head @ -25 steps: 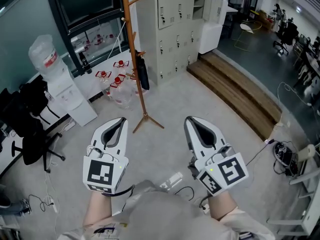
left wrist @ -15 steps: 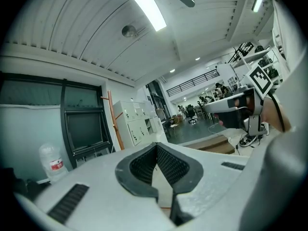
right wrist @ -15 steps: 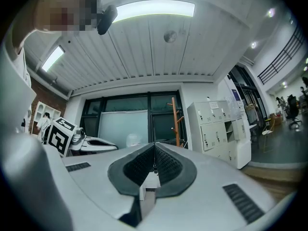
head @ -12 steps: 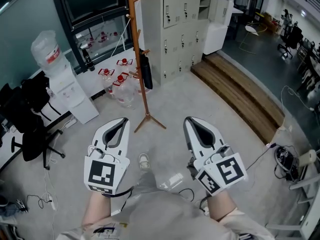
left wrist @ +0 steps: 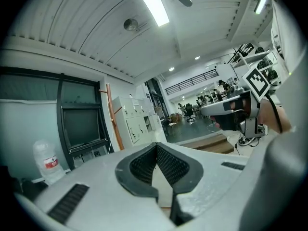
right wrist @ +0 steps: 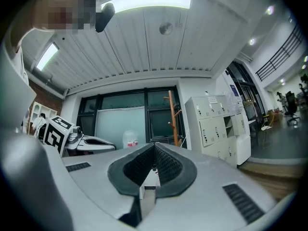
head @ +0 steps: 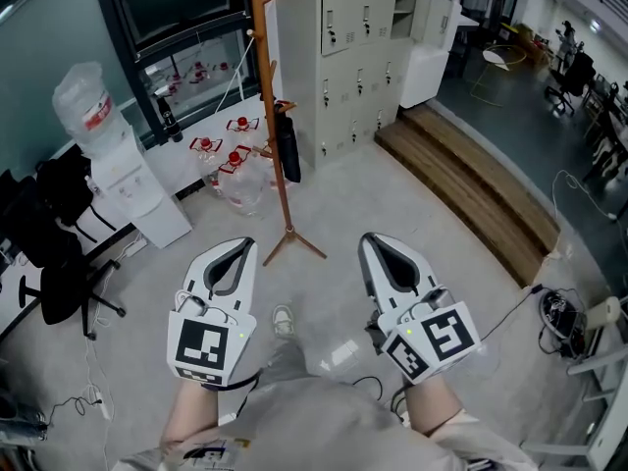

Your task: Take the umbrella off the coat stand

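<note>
A black umbrella (head: 287,150) hangs low on the wooden coat stand (head: 265,86) beside grey lockers (head: 358,57). The left hand-held gripper (head: 238,244) and right hand-held gripper (head: 371,239), both closed and empty, point toward it from well short.

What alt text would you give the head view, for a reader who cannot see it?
A person holds the left tool and the right tool, both shut and empty, above a grey floor, pointing toward a wooden coat stand. A folded black umbrella hangs on the stand, with grey lockers behind it and a water dispenser at the left.
</note>
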A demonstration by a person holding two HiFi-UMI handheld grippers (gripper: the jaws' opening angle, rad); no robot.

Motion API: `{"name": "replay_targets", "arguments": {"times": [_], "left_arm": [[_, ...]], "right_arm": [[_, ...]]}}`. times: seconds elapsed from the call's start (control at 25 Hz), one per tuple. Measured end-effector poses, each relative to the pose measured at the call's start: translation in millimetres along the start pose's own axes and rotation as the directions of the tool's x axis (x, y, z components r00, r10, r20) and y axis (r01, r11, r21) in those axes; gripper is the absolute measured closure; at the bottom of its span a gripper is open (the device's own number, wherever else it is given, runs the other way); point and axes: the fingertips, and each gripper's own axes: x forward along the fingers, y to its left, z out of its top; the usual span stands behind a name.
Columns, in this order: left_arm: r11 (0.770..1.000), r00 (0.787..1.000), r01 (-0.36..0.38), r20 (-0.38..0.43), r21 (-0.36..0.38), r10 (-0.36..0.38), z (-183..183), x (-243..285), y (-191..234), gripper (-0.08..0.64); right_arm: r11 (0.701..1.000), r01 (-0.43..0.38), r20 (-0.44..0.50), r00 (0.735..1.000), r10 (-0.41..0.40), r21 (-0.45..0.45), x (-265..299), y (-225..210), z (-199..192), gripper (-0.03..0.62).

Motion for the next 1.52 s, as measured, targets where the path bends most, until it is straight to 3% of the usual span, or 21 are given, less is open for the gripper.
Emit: {"name": "replay_targets", "arguments": {"times": [0.48, 0.84, 1.2, 1.36, 1.52], "left_arm": [[0.999, 1.000, 0.010, -0.028, -0.051, -0.011, -25, 78, 66, 0.552], [0.997, 0.998, 0.043, -0.049, -0.071, -0.047, -45, 152, 144, 0.552], [0.993, 0.995, 0.081, -0.058, -0.085, -0.086, -64, 221, 220, 0.552], [0.991, 0.993, 0.101, -0.052, -0.084, -0.105, -72, 243, 242, 0.552], [0.990, 0.993, 0.111, -0.040, -0.087, -0.115, -73, 262, 259, 0.552]], "right_arm": [[1.000, -0.019, -0.061, 0.998, 0.019, -0.006, 104, -30, -16, 0.584], [1.000, -0.007, -0.096, 0.995, 0.007, 0.007, 214, -56, -25, 0.584], [1.000, 0.027, -0.082, 0.996, -0.026, 0.010, 315, -81, -25, 0.584], [0.997, 0.066, -0.033, 0.997, -0.065, 0.040, 340, -93, -23, 0.584], [0.997, 0.074, -0.048, 0.996, -0.073, 0.023, 362, -101, -26, 0.584]]}}
